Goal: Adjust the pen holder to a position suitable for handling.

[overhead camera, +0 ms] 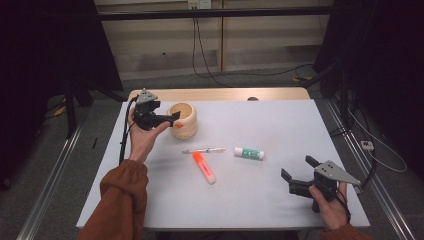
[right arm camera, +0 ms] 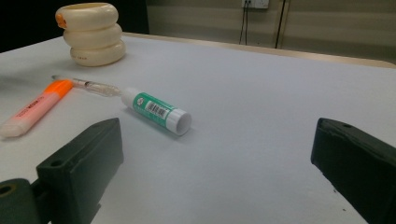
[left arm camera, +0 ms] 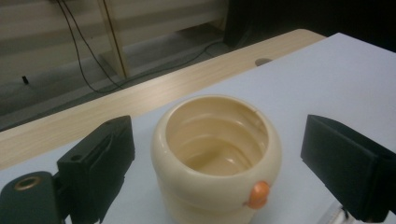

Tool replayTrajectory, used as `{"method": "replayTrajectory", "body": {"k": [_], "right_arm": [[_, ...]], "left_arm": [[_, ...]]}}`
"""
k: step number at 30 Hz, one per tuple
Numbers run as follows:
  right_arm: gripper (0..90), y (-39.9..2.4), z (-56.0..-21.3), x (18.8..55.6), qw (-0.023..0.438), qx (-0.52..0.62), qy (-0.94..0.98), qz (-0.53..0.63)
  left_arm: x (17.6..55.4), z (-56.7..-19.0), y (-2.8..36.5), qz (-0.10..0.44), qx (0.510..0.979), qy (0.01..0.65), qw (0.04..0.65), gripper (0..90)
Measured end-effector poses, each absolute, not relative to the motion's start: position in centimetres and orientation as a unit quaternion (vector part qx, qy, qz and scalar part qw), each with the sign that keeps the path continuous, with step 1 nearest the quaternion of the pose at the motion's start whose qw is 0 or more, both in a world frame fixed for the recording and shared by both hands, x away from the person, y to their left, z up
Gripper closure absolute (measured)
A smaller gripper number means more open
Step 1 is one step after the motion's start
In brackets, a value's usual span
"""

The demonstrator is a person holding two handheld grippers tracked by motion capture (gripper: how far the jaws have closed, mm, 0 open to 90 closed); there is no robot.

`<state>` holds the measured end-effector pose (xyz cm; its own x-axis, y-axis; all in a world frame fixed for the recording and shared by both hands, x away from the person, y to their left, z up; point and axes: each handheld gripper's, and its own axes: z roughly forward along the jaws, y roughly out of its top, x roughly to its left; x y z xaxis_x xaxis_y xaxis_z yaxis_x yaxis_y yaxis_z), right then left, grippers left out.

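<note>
A cream ribbed pot with a small orange knob stands at the table's back left, and its inside looks empty. My left gripper hovers just left of it, pointing at it. In the left gripper view the pot sits ahead between the wide-apart jaws of the left gripper, untouched. My right gripper rests open at the front right, nothing in it. Ahead of the right gripper lie a green glue stick, an orange highlighter and a clear pen.
The glue stick, highlighter and pen lie mid-table on the white tabletop. A wooden strip borders the far edge. Cables run across the floor behind, and dark curtains and stands flank both sides.
</note>
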<state>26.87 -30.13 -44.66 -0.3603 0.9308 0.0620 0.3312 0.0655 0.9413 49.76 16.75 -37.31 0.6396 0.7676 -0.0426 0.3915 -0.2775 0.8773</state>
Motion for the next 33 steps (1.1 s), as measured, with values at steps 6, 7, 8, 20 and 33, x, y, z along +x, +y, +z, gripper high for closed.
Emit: {"method": "replayTrajectory", "body": {"k": [6,7,8,20,33], "right_arm": [[2.0,-30.1,-44.7,26.9,0.305,0.476,0.662,0.492],[2.0,-30.1,-44.7,26.9,0.305,0.476,0.662,0.492],[2.0,-30.1,-44.7,26.9,0.305,0.476,0.662,0.492],[2.0,-30.2,-44.7,26.9,0.303,0.476,0.664,0.491],[2.0,-30.1,-44.7,26.9,0.302,0.476,0.664,0.491]], "left_arm": [[52.0,-37.8,16.3,0.197,0.776,0.389,0.456,13.1],[52.3,-37.9,16.3,0.196,0.775,0.391,0.455,14.7],[52.7,-37.9,16.3,0.197,0.778,0.391,0.451,14.7],[55.0,-38.4,15.7,0.189,0.788,0.395,0.433,31.0],[56.2,-40.3,15.8,0.163,0.800,0.412,0.405,48.4]]}}
